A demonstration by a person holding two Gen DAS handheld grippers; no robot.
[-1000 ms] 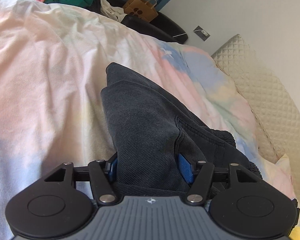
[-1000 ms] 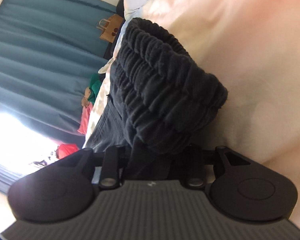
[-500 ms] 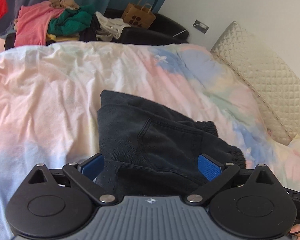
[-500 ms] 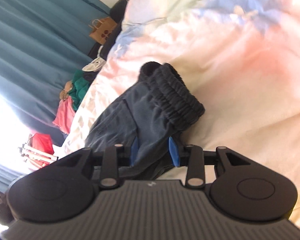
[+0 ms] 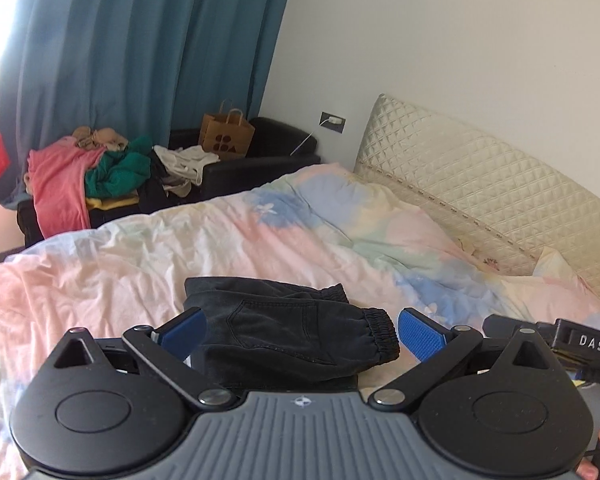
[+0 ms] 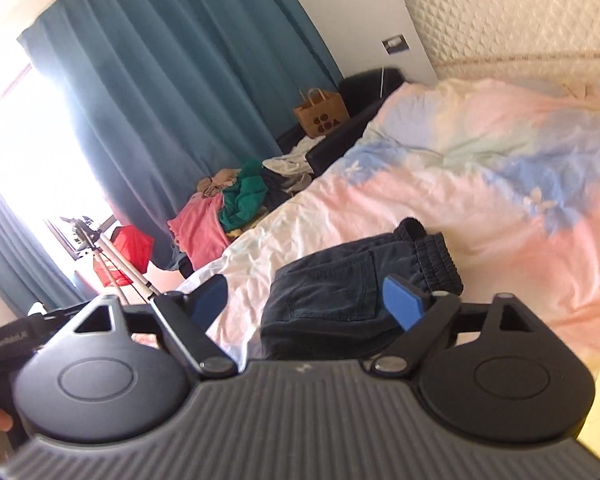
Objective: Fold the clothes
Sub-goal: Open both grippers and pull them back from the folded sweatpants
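A pair of dark denim shorts (image 5: 284,332) with an elastic waistband lies folded on the pastel bedspread (image 5: 260,240); it also shows in the right wrist view (image 6: 348,288). My left gripper (image 5: 300,330) is open and empty, raised above the near edge of the shorts. My right gripper (image 6: 308,300) is open and empty too, pulled back over the near edge of the shorts. Neither touches the cloth. The right gripper's body (image 5: 572,344) shows at the right edge of the left wrist view.
A pile of unfolded clothes (image 5: 96,172), pink, green and white, lies on a dark sofa (image 5: 260,148) beyond the bed, with a brown paper bag (image 5: 228,136). A quilted headboard (image 5: 480,176) runs along the right. Teal curtains (image 5: 140,48) hang behind. A tripod (image 6: 112,256) stands by the window.
Both grippers let go of the shorts, opened wide and pulled back and up. The folded shorts now lie flat on the bed.
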